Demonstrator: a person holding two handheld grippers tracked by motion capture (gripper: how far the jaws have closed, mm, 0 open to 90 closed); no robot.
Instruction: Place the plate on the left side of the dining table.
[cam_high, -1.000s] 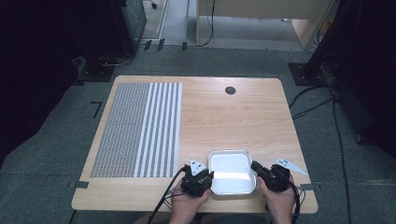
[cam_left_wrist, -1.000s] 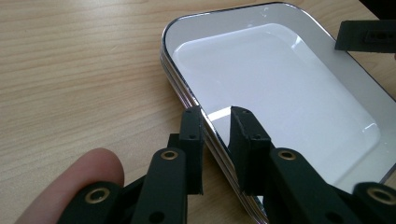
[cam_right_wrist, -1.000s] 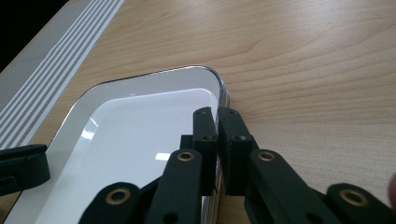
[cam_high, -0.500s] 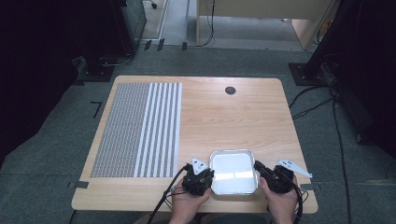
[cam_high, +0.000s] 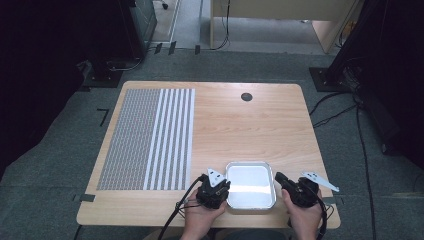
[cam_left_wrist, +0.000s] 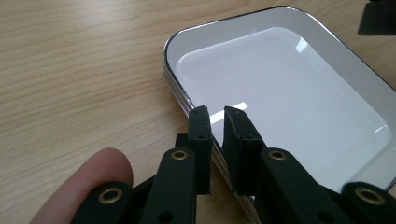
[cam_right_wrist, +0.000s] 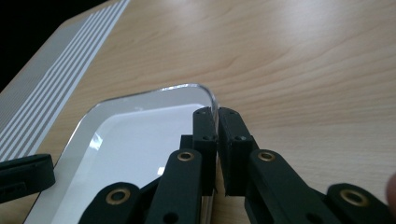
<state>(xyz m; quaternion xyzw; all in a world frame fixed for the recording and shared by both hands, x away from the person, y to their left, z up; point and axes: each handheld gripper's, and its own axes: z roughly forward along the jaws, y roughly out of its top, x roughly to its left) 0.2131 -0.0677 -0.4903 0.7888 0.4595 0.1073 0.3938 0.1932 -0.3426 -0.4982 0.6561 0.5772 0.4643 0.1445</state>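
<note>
The metal tray (cam_high: 250, 185) is gripped by its side rims between the left gripper (cam_left_wrist: 216, 122) and right gripper (cam_right_wrist: 217, 122).

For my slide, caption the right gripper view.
Right hand-held gripper clamped on the metal tray rim, wooden table beyond.

light: even overhead, table (cam_high: 260, 125) bright, floor and corners dark | glare: white streak on the tray (cam_left_wrist: 280, 93) floor, rim glints | shadows: soft, short under the tray | focus: high view soft and grainy; gripper views sharp on wood grain, near jaws and fingertip slightly blurred
</note>
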